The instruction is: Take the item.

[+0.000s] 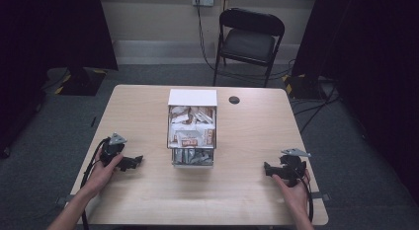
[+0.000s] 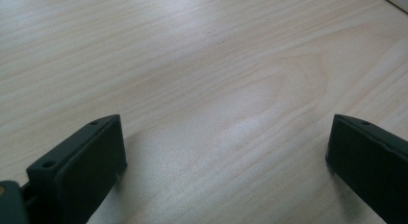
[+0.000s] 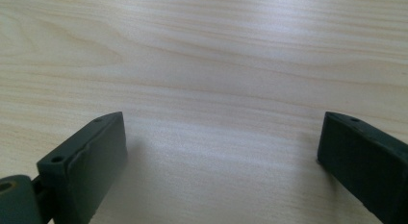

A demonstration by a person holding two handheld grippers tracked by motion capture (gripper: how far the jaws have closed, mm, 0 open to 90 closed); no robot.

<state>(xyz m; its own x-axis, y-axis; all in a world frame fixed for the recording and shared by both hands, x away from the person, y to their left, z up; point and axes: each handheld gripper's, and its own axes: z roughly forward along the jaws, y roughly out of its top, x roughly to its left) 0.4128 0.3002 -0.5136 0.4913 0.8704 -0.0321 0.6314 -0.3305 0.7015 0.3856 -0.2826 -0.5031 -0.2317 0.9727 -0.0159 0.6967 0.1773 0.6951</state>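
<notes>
A pale wood worktop (image 1: 148, 190) carries a clear box (image 1: 192, 134) at its middle — white lid end at the far side, packets inside. The left hand-held gripper (image 1: 134, 162) rests near the left edge, well apart from the box, jaws spread wide over bare wood. The right hand-held gripper (image 1: 269, 169) sits near the right — also wide, holding nothing. A black chair (image 1: 249, 40) stands beyond.
</notes>
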